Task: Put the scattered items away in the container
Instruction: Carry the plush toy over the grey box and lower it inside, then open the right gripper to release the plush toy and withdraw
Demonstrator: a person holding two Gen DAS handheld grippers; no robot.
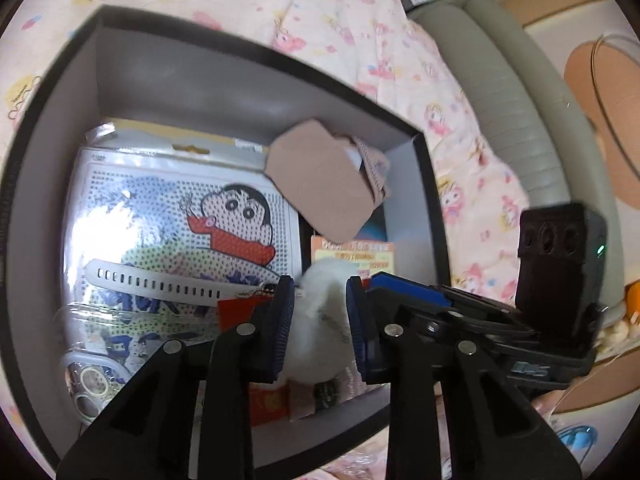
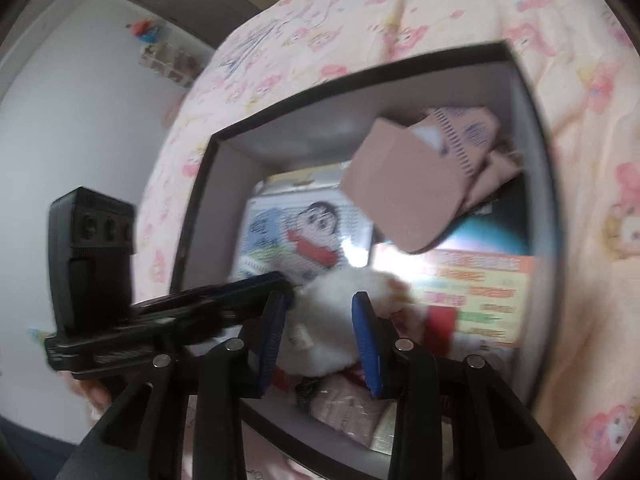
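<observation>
Left gripper (image 1: 320,312) hangs over the box (image 1: 200,76), jaws part-open astride a white plush (image 1: 320,300); whether the pads press it, cannot tell. Right gripper (image 2: 320,320) likewise straddles the plush (image 2: 340,320), jaws narrow, grip unclear through blur.

Box sits on a pink quilt (image 1: 340,20), already well filled: peg-board pack (image 1: 180,208), tan pouch (image 1: 316,188), orange card (image 1: 352,256), white strap (image 1: 168,280), ring pack (image 1: 92,376). Judgement: mostly done; the plush is in the box's near corner, probably last. No loose items visible on the quilt, though its coverage is partial.
</observation>
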